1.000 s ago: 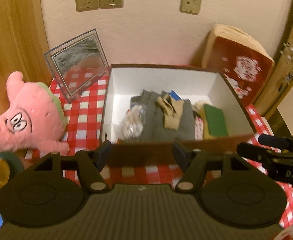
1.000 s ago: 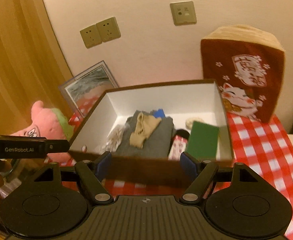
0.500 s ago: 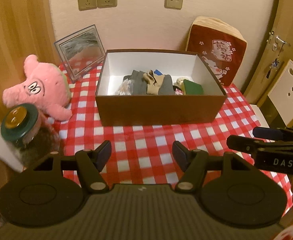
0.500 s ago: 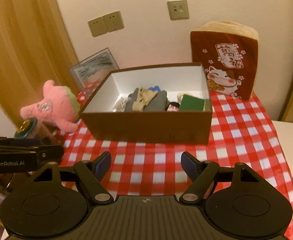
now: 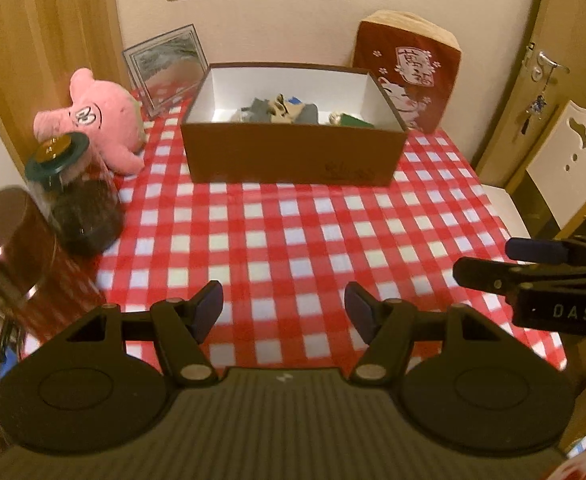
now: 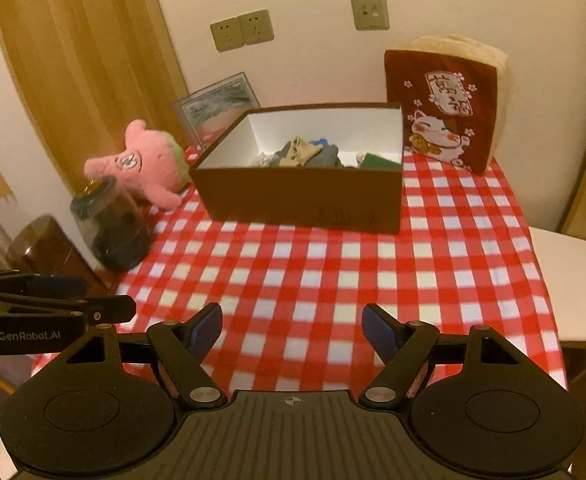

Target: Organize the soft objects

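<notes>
A brown cardboard box [image 5: 293, 156] [image 6: 305, 200] with a white inside stands at the back of the red checked table. It holds grey cloth [image 5: 259, 110], a beige sock [image 6: 299, 150] and a green item [image 6: 379, 160]. A pink plush toy [image 5: 101, 120] [image 6: 145, 164] lies left of the box. My left gripper [image 5: 283, 306] is open and empty above the table's near part. My right gripper [image 6: 291, 326] is open and empty beside it, well short of the box.
A red lucky-cat cushion [image 5: 411, 68] [image 6: 445, 104] leans on the wall right of the box. A framed picture [image 5: 165, 68] stands at the back left. A glass jar with a green lid [image 5: 73, 196] [image 6: 109, 228] sits at the left edge. A white chair [image 5: 569, 160] stands to the right.
Both grippers have pulled back from over the box toward the table's near edge. The box now looks small and far. Both stay open and empty.
</notes>
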`<action>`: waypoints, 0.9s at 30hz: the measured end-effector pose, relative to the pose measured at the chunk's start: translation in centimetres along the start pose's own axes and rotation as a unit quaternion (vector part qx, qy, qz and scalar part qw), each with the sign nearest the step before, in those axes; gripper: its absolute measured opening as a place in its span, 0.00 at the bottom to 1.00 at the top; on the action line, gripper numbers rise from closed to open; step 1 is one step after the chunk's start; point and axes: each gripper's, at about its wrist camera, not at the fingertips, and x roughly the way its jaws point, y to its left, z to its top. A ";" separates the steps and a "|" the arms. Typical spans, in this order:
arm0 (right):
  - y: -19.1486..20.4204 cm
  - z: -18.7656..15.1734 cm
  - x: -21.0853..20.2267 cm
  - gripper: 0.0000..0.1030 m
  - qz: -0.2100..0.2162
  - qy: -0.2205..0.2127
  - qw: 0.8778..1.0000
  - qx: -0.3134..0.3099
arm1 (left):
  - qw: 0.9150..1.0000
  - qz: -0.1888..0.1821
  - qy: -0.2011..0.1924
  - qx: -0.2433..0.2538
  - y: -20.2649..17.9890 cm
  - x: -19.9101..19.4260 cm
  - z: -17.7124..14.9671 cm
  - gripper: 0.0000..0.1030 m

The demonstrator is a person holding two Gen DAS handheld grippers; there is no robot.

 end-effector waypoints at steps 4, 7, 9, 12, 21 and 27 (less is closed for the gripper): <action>-0.1 -1.7 -1.2 0.74 0.005 0.011 1.000 -0.004 | 1.000 0.003 0.001 -0.002 -0.9 -1.2 -1.4 0.63; -0.2 -2.5 -2.0 0.74 0.005 0.012 1.000 -0.003 | 1.000 0.002 -0.001 0.001 -1.4 -2.1 -2.3 0.63; -0.4 -2.8 -2.4 0.74 0.002 0.013 1.000 0.003 | 1.000 0.001 -0.001 0.000 -1.7 -2.5 -2.7 0.63; -0.6 -3.2 -2.8 0.74 0.001 0.016 1.000 0.003 | 1.000 0.000 -0.001 -0.001 -2.0 -3.0 -3.3 0.63; -0.3 -4.0 -3.5 0.74 0.007 0.024 1.000 0.001 | 1.000 -0.006 -0.001 0.003 -2.7 -3.5 -3.8 0.63; -0.7 -3.9 -3.7 0.74 0.000 0.021 1.000 0.009 | 1.000 -0.009 -0.002 0.007 -2.8 -3.5 -3.6 0.63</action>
